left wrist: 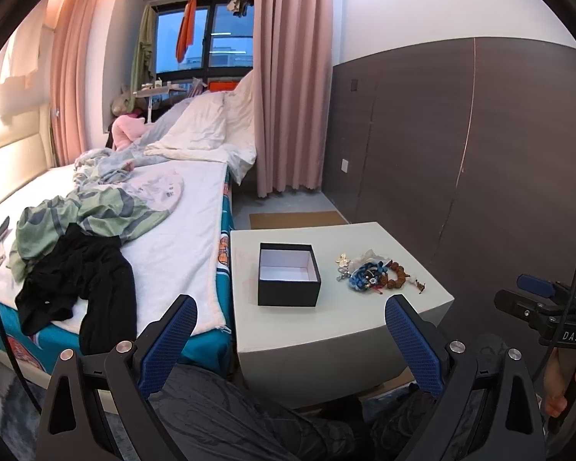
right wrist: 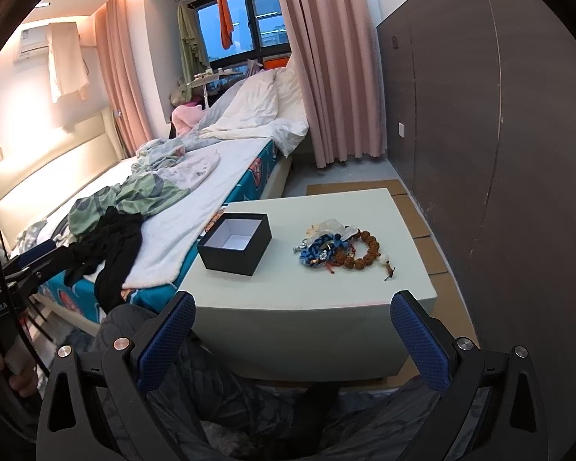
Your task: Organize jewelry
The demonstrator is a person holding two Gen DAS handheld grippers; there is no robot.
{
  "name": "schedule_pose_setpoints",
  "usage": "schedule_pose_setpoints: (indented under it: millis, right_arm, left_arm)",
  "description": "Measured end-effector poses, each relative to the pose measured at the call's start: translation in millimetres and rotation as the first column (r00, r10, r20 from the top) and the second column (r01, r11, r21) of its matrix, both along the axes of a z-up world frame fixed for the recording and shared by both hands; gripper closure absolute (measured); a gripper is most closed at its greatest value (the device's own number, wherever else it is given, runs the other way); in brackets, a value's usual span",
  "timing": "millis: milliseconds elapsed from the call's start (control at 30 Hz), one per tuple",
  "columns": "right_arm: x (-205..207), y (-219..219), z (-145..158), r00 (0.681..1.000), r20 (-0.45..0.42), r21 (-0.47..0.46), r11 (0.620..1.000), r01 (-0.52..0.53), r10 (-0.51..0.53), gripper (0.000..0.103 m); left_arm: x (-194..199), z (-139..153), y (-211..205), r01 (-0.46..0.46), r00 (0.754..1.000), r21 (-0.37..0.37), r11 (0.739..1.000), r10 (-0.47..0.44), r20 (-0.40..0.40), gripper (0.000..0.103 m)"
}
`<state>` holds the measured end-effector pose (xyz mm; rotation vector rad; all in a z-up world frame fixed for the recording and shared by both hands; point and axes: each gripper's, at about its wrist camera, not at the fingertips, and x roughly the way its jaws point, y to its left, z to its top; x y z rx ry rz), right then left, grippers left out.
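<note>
An open black box [left wrist: 289, 273] with a white inside stands empty on a pale bedside table [left wrist: 338, 319]. To its right lies a jewelry pile [left wrist: 376, 273]: a blue braided piece, a brown bead bracelet [left wrist: 397, 276] and small metal charms. In the right wrist view the box [right wrist: 234, 242] is left of the pile [right wrist: 338, 250] and bracelet [right wrist: 363, 249]. My left gripper [left wrist: 290, 317] is open and empty, short of the table's front edge. My right gripper [right wrist: 293, 317] is open and empty, also short of the table [right wrist: 299, 307].
A bed [left wrist: 172, 207] with crumpled clothes and a black garment [left wrist: 80, 280] adjoins the table's left side. A dark panel wall [left wrist: 480, 146] runs on the right. Pink curtains [left wrist: 292, 77] hang behind. My knees are below the grippers.
</note>
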<state>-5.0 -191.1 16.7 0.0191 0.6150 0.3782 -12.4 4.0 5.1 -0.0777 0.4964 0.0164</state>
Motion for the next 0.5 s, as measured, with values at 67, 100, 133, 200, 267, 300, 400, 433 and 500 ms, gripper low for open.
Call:
schedule_pose_setpoints:
  millis: [67,100,133,200,267,300,400,433,500]
  right_arm:
    - [0.0,-0.5,-0.1,1.0,0.001,-0.001,1.0,0.001,-0.001,0.001]
    - [-0.1,-1.3,-0.3,1.0,0.002,-0.002,1.0,0.002,-0.002,0.001]
    - [0.1,-1.6,-0.4,1.0,0.0,0.0,1.0,0.001,-0.001,0.001]
    - [0.0,-1.8,-0.2,1.0,0.0,0.003,1.0,0.0,0.0,0.001]
    - [-0.4,-2.1,0.2,1.0,0.002,0.001,1.0,0.001,-0.001,0.001]
    - [-0.6,-2.1,0.4,1.0,0.004,0.0,1.0,0.001,-0.001,0.001]
    - [-0.2,-3.0,0.8,1.0,0.004,0.001,1.0,0.001,-0.001,0.001]
    - [-0.4,-2.6,0.9,1.0,0.003,0.0,1.0,0.002,-0.002,0.001]
    - [-0.5,-2.7,0.8,1.0,0.003,0.0,1.0,0.001,-0.001,0.001]
  left_arm:
    - [0.7,-0.2,-2.1,0.004,1.0,0.003,1.0,-0.004,0.0,0.005]
    - [1.1,-0.2,-3.0,0.006,1.0,0.004,1.0,-0.006,0.0,0.005]
    - [1.1,-0.5,-3.5,0.007,1.0,0.005,1.0,-0.007,0.0,0.005]
    - [1.0,-1.3,-4.9,0.009,1.0,0.006,1.0,-0.009,0.002,0.005]
    - [0.8,-1.4,-4.6,0.008,1.0,0.004,1.0,-0.008,0.004,0.005]
    - [0.3,-1.6,-3.7,0.008,1.0,0.003,1.0,-0.008,0.005,0.005]
    - [0.8,-1.5,-4.2,0.008,1.0,0.003,1.0,-0.008,0.006,0.005]
    - [0.5,-1.5,-3.8,0.008,1.0,0.003,1.0,-0.008,0.006,0.005]
    - [0.5,-1.3,-3.6,0.008,1.0,0.003,1.0,-0.008,0.007,0.005]
